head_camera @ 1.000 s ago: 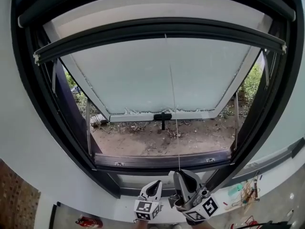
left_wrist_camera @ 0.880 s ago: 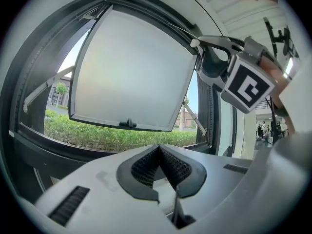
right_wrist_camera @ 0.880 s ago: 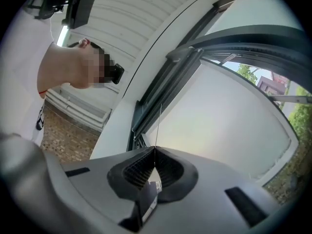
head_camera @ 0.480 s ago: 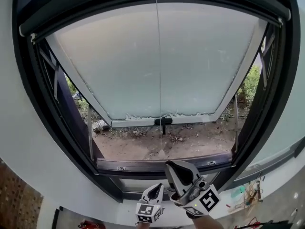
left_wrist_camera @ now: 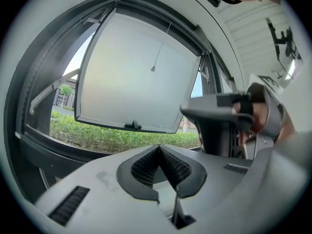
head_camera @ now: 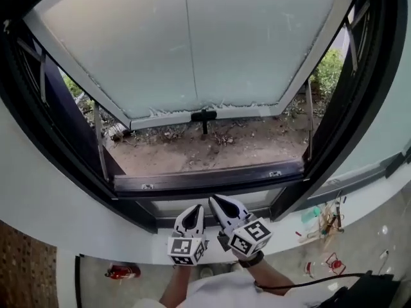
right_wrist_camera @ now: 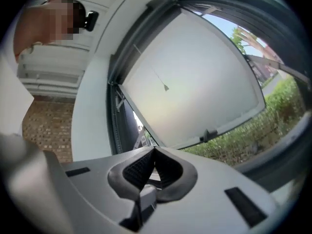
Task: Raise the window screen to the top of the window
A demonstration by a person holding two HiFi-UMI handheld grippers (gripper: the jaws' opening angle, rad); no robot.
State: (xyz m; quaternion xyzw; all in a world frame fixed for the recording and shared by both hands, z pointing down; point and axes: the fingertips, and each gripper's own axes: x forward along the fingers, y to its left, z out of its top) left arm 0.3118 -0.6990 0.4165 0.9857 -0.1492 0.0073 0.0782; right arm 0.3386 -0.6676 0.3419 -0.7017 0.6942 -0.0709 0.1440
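Observation:
The window's frosted pane [head_camera: 192, 43] is swung outward, and a black handle [head_camera: 203, 116] sits on its lower edge. A thin pull cord [head_camera: 188, 37] hangs down in front of the pane; its small end piece [left_wrist_camera: 152, 68] dangles free, and the right gripper view shows that end piece [right_wrist_camera: 166, 87] too. The screen's bar is not in the head view. My left gripper [head_camera: 194, 209] and right gripper [head_camera: 214, 200] are side by side below the sill, both shut and holding nothing. In the left gripper view, the right gripper [left_wrist_camera: 214, 112] shows at the right.
The dark window frame [head_camera: 205, 179] runs across just above the grippers, with side stays [head_camera: 98, 140] holding the pane. Soil and bushes [head_camera: 331, 66] lie outside. On the floor below are a red object [head_camera: 122, 273] and small clutter [head_camera: 324, 226].
The screen's dark bar has risen up the window and out of the top of the view. The cord that ran to my right gripper now hangs free. The right gripper has dropped beside the left.

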